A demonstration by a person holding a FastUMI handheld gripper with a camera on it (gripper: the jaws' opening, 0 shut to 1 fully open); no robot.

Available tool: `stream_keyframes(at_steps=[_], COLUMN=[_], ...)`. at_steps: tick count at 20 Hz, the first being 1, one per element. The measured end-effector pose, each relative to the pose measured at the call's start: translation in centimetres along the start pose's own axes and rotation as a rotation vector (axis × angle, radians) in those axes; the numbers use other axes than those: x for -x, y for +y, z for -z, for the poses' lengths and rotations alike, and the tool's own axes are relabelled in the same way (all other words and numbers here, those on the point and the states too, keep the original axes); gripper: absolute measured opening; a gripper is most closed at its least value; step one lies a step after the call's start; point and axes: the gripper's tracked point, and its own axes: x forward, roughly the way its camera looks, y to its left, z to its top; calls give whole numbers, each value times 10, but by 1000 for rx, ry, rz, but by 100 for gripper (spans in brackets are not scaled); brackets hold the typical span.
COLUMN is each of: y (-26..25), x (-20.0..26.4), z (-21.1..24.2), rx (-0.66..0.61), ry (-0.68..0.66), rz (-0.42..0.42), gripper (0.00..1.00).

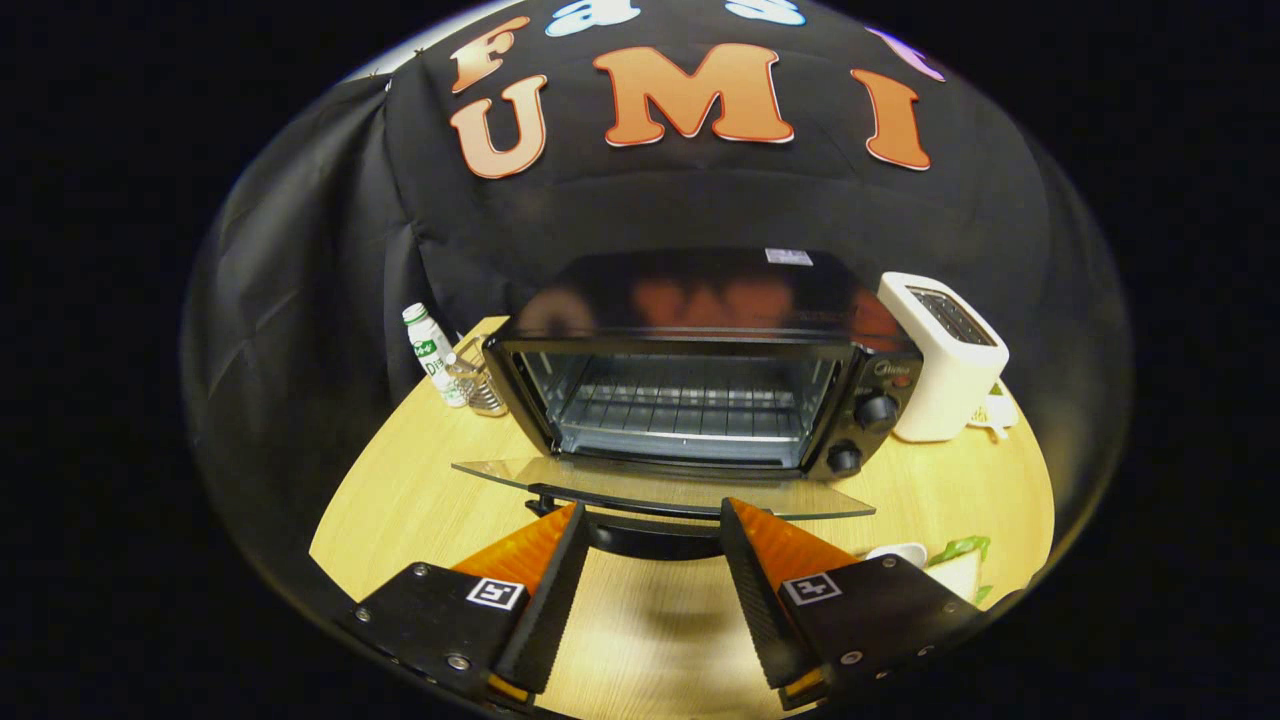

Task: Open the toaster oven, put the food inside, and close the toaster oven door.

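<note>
A black toaster oven (700, 300) stands on the wooden table (420, 480) ahead of me. Its glass door (660, 490) lies folded down flat toward me, and the wire rack (690, 410) inside is bare. The door's black handle (650, 535) runs across just ahead of my fingertips. My gripper (650, 510) is open, its fingers spread to either side of the handle's middle with nothing between them. To the right of my right finger, a sandwich with green lettuce (960, 560) rests on a white plate (900, 552), partly cut off from sight.
A white pop-up toaster (945, 355) stands right beside the oven's right side. A small white bottle with a green cap (432, 350) and a clear glass holder (478, 385) sit left of the oven. Black cloth closes off the back and left.
</note>
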Motion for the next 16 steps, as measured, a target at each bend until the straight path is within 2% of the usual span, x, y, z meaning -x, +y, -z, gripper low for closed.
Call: stream_keyframes(at_steps=[2, 4, 5, 13, 16], y=[7, 23, 27, 21, 32], x=[2, 0, -4, -36, -28], z=[26, 58, 65, 113, 114], rx=[-34, -97, -114, -113, -140], ry=[89, 188, 202, 330, 350], rz=[-33, -101, -119, -107, -165], gripper=[79, 78, 77, 74, 78])
